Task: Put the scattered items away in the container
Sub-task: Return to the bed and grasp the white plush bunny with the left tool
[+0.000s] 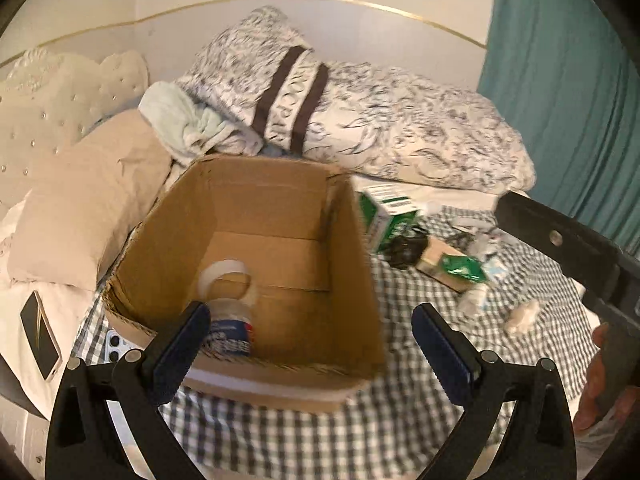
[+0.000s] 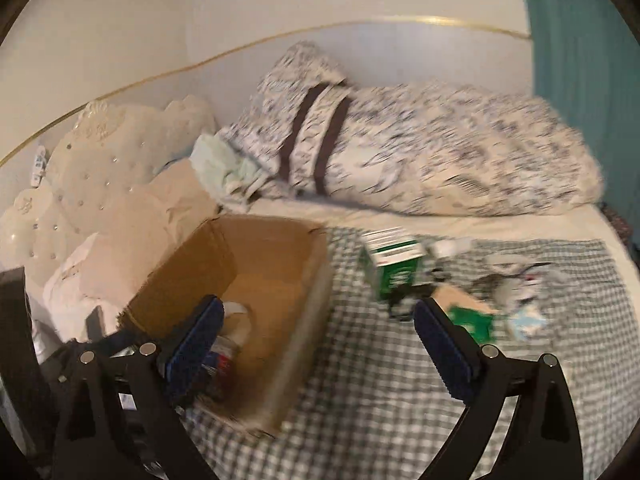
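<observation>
An open cardboard box (image 1: 280,208) stands on the checked bedspread; it also shows in the right wrist view (image 2: 264,256). Inside lie a roll of clear tape (image 1: 226,276) and a plastic bottle (image 1: 232,324). To its right lie a green-and-white carton (image 1: 386,212), a black item (image 1: 404,250), a flat green packet on a tan box (image 1: 456,266) and crumpled tissues (image 1: 522,314). My left gripper (image 1: 312,352) is open and empty at the box's near rim. My right gripper (image 2: 320,348) is open and empty, above the box's right side; the carton (image 2: 394,264) lies beyond it.
Two phones lie left of the box, one dark (image 1: 40,334), one by the box corner (image 1: 116,346). Beige pillows (image 1: 80,208) and a patterned folded duvet (image 1: 360,120) are behind. A teal curtain (image 1: 560,100) hangs at right. The right gripper's body (image 1: 580,256) crosses the left view's right side.
</observation>
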`<state>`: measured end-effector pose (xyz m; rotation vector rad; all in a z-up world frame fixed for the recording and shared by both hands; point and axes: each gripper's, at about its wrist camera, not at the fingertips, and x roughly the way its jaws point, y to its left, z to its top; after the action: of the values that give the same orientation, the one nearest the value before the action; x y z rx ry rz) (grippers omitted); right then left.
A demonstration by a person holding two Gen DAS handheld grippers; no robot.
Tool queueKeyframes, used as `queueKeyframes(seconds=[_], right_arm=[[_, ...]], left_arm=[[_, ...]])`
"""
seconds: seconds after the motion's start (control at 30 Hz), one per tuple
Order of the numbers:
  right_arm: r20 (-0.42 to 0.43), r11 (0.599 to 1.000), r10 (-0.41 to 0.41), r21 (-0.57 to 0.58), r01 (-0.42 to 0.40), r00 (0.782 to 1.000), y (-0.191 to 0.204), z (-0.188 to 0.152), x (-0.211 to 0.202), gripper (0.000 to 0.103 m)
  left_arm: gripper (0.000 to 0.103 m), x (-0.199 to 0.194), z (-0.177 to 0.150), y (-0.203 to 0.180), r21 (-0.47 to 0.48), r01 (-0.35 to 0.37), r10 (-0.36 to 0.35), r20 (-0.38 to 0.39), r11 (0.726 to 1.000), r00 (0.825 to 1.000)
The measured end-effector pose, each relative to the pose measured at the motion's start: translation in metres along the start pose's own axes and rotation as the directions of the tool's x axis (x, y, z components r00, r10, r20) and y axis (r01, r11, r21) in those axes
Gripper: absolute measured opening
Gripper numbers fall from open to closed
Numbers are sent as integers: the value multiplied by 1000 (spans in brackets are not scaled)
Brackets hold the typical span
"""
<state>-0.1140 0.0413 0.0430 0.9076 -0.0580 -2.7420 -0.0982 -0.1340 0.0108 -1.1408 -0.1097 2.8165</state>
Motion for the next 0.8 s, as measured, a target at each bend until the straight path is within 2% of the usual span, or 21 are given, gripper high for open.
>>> queueKeyframes(seconds=[0.2, 0.47, 0.63, 0.8], right_arm=[[53, 997, -70, 27, 69, 996, -53, -29, -63, 97], [61, 970, -204, 146, 193, 977, -147, -74, -119, 97], [20, 942, -252, 234, 241, 968, -198, -103, -130, 97], [-18, 931, -256, 265, 251, 967, -224, -118, -119, 97]], left_arm=[[103, -20, -16, -54, 32, 28, -29, 11, 999, 1000], [103, -11, -53, -134, 124, 80, -79, -15, 989, 997], [103, 8, -69, -163, 123, 107, -100, -56, 987, 993], [103, 35, -69, -181, 94, 103, -96, -69, 990, 993]])
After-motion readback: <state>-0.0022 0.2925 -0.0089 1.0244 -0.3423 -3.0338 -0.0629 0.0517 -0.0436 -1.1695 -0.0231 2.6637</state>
